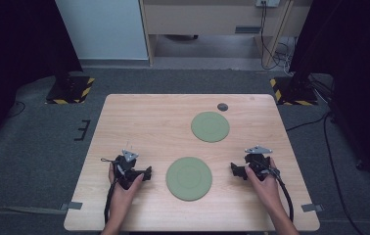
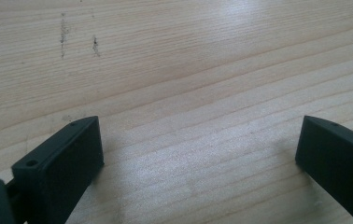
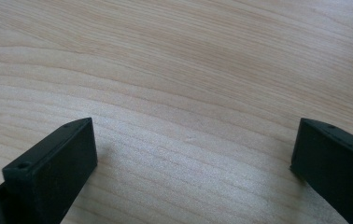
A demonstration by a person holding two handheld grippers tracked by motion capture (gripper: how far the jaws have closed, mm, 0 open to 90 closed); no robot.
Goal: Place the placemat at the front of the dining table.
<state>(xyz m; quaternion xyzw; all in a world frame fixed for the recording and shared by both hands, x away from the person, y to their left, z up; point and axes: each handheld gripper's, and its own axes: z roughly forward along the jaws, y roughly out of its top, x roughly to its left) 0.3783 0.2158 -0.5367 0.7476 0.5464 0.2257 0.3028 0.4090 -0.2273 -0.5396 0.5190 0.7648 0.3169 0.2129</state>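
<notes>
Near the table's (image 1: 124, 122) front edge, a green disc (image 1: 189, 178) lies flat between the left gripper (image 1: 148, 172) and right gripper (image 1: 233, 169) (both jaws spread wide over bare wood, holding nothing). Farther back lies a second green disc (image 1: 210, 127), then a small dark round object (image 1: 222, 106).

Open wood around two green discs and one small dark spot

The near green disc (image 1: 189, 178) lies flat between the left gripper (image 1: 146, 173) and the right gripper (image 1: 234, 170), with a strip of bare table (image 1: 139, 122) on each side of it. The far green disc (image 1: 210, 127) and the small dark disc (image 1: 222, 106) sit toward the back right, well apart from the near one. The table's left half and front edge are bare. Both sets of jaws stand wide over plain wood.
</notes>
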